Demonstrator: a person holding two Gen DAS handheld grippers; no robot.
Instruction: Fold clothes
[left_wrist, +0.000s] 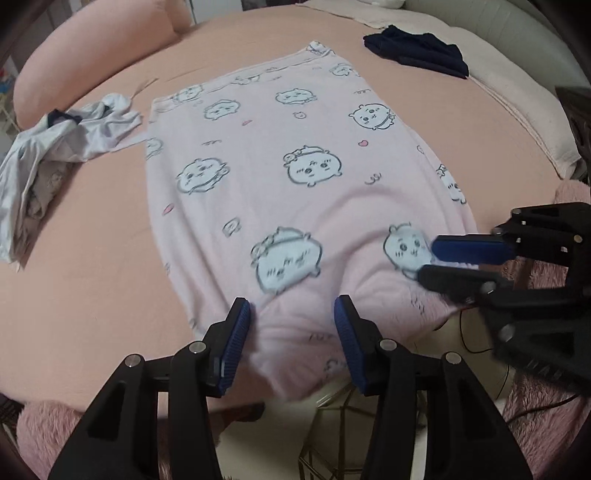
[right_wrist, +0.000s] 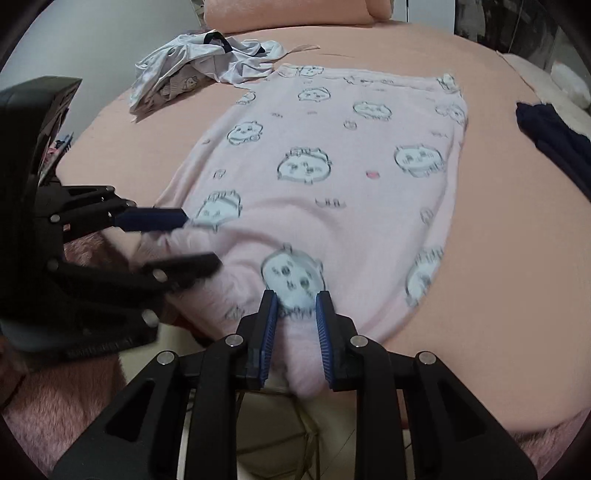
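Note:
A pink fleece garment (left_wrist: 280, 177) printed with white cartoon faces lies spread flat on the peach bed (left_wrist: 92, 295), its near hem hanging over the bed's edge. My left gripper (left_wrist: 291, 314) is open, its blue pads on either side of the near hem's left part. In the right wrist view the left gripper (right_wrist: 199, 240) comes in from the left, with fabric between its spread fingers. My right gripper (right_wrist: 295, 306) is shut on a bunched fold of the garment (right_wrist: 332, 177) at the near hem. The left wrist view shows the right gripper (left_wrist: 428, 262) pinching the same edge.
A crumpled white garment (left_wrist: 66, 147) lies left of the pink one, and a dark navy garment (left_wrist: 417, 51) at the far right. A pink pillow (left_wrist: 92, 55) and a cream blanket (left_wrist: 517, 92) border the bed. Below the edge are a fuzzy pink rug (left_wrist: 37, 435), a gold wire frame (left_wrist: 332, 424) and cables (left_wrist: 480, 347).

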